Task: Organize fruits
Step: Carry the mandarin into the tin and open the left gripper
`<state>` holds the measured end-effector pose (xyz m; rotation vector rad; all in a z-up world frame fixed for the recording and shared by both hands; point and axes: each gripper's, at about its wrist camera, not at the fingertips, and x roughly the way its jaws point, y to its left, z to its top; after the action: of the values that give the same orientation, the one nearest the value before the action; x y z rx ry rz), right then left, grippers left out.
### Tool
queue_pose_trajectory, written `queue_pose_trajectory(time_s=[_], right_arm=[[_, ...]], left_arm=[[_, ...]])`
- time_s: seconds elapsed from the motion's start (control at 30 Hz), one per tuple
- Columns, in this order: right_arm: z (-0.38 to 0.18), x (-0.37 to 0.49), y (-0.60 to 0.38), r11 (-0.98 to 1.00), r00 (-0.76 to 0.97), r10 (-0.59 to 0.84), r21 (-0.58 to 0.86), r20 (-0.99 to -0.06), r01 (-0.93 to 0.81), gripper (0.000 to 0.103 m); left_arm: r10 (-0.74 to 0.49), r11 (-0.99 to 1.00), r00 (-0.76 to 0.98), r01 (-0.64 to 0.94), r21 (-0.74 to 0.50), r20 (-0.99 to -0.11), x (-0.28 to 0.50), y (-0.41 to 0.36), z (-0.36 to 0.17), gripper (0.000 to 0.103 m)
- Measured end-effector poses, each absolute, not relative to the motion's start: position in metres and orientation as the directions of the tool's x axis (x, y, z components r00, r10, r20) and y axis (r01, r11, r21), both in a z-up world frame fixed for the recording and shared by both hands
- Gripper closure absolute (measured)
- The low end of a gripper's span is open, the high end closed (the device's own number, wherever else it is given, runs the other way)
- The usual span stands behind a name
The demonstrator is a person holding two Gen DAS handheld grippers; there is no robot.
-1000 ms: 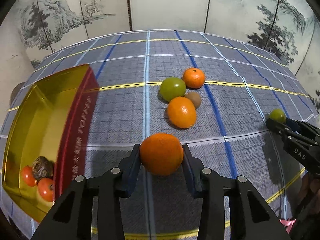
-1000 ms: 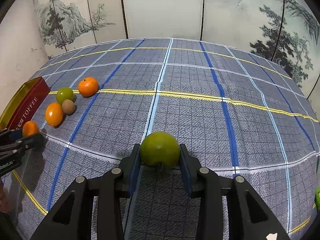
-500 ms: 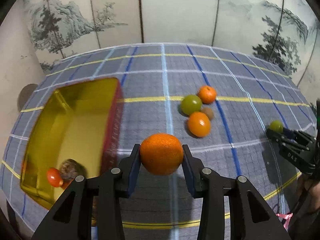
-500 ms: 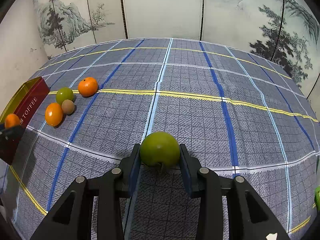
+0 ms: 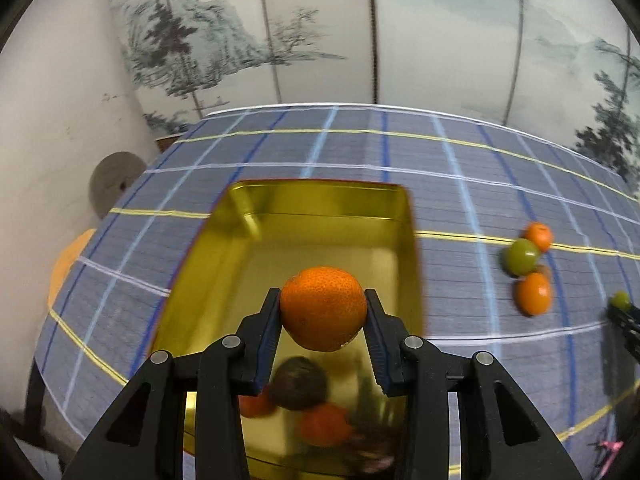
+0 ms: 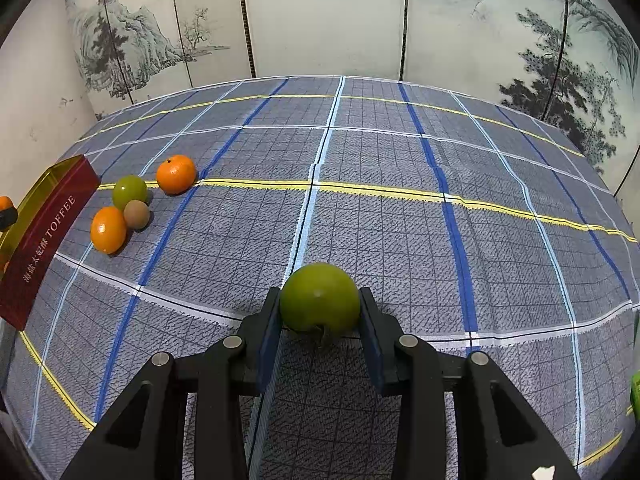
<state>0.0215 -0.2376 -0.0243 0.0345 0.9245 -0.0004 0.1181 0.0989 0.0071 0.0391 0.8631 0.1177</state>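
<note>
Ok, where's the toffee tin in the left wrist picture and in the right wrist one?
Left wrist: the tin fills the centre, open, gold inside.
Right wrist: the tin at the far left edge, red side showing.
Shared landmark: the cluster of loose fruit beside it.

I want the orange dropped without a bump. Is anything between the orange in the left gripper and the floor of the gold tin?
Nothing blocks the drop. The orange, clamped in the left gripper, hangs over the open gold tin with bare floor beyond it. The dark fruit and small red fruits lie at the tin's near end, under the fingers.
</note>
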Motion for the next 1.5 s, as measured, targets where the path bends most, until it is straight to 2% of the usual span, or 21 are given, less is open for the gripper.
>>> queue_pose_trajectory(time_s=[0.47,1.5], right_arm=[[-0.025,0.021,-0.238,0.999,0.602,0.013,0.028,-0.798,0.016,0.068],[-0.025,0.021,-0.235,1.000,0.600,0.000,0.012,-0.800,0.017,0.067]], left_arm=[[0.140,0.988,0.561,-0.133,0.078,-0.816,0.131,0.147,-0.026,0.062],[0.149,0.986,0.506,-0.139,0.090,-0.850,0.128,0.157,-0.048,0.061]])
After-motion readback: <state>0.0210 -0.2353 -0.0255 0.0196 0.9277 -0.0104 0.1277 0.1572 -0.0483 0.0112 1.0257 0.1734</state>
